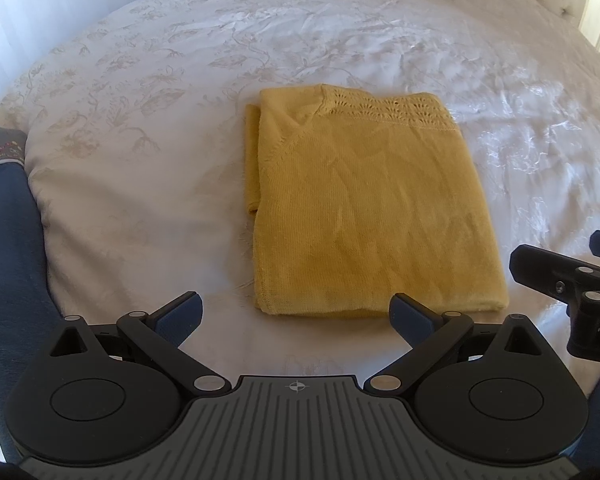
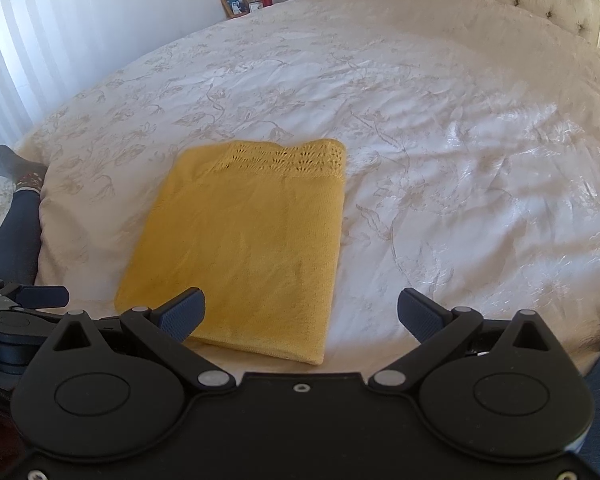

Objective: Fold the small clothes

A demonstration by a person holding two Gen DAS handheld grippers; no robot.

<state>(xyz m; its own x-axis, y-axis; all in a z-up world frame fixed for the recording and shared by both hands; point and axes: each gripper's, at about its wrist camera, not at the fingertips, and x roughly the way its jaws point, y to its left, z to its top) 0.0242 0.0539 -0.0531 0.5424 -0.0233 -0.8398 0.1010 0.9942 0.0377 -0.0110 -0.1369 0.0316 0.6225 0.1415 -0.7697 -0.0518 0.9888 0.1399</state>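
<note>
Yellow knit top (image 1: 364,208) lies folded (on the bed (image 1: 140,120)); both tools, left tool (image 1: 296,318) and right tool (image 2: 300,314), gape empty.

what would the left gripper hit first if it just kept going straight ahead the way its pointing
Most likely the folded yellow sweater: its near edge lies just beyond the open left gripper, roughly centred between the fingers. Depth is unclear; if angled low, it may touch the white bedspread first.

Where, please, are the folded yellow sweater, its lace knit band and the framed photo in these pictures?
folded yellow sweater (image 1: 364,216), left wrist view, middle of the top layer.
lace knit band (image 2: 288,158), right wrist view, middle of the openwork strip at the far edge.
framed photo (image 2: 235,5), right wrist view, centre of the picture.
</note>
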